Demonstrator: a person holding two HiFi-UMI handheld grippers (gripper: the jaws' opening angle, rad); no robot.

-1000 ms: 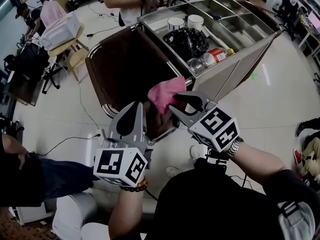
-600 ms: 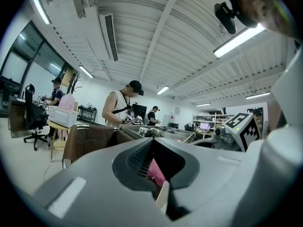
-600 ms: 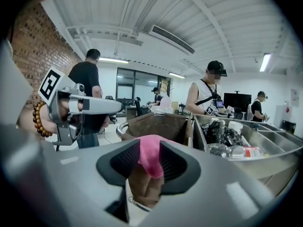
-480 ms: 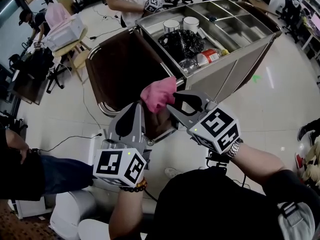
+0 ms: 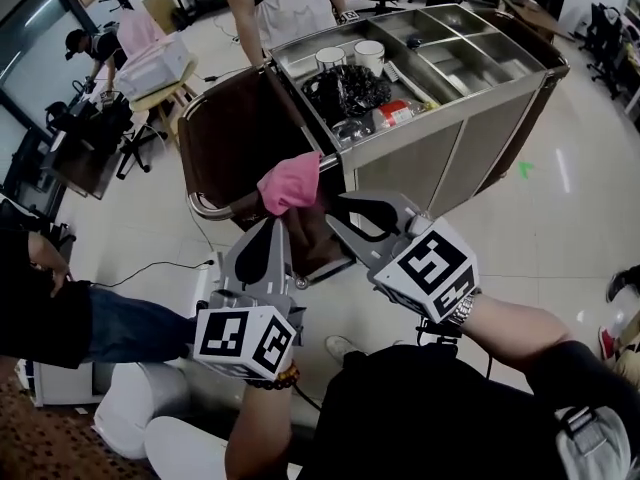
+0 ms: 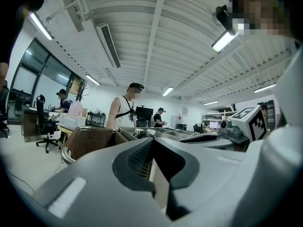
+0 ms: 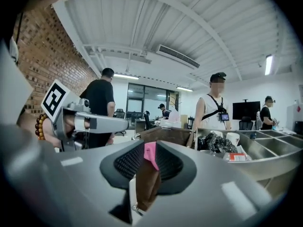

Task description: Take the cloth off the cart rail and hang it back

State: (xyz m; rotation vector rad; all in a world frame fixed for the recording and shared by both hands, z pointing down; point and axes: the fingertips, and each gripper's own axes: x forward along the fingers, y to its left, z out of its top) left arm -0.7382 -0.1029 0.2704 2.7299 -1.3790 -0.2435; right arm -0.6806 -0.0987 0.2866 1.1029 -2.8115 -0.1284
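The pink cloth (image 5: 290, 180) hangs bunched over the near edge of the brown bag (image 5: 235, 138) at the left end of the steel cart (image 5: 455, 118), by its chrome rail (image 5: 205, 208). My right gripper (image 5: 336, 213) hovers just right of and below the cloth, apart from it. Its jaws are closing with nothing between them. In the right gripper view the cloth (image 7: 151, 155) shows beyond the narrow gap of the right gripper (image 7: 147, 151). My left gripper (image 5: 276, 226) sits below the cloth, jaws together and empty, as the left gripper (image 6: 151, 143) also appears in its own view.
The cart top holds two white cups (image 5: 330, 58), a black plastic bag (image 5: 345, 88) and a red-and-white packet (image 5: 395, 114). A person (image 5: 285, 8) stands behind the cart. A chair with a white box (image 5: 155, 68) stands at the left, and a cable (image 5: 150, 273) runs across the floor.
Both grippers have drawn back from the cloth, which stays draped on the bag's edge. The right jaws have come closer together.
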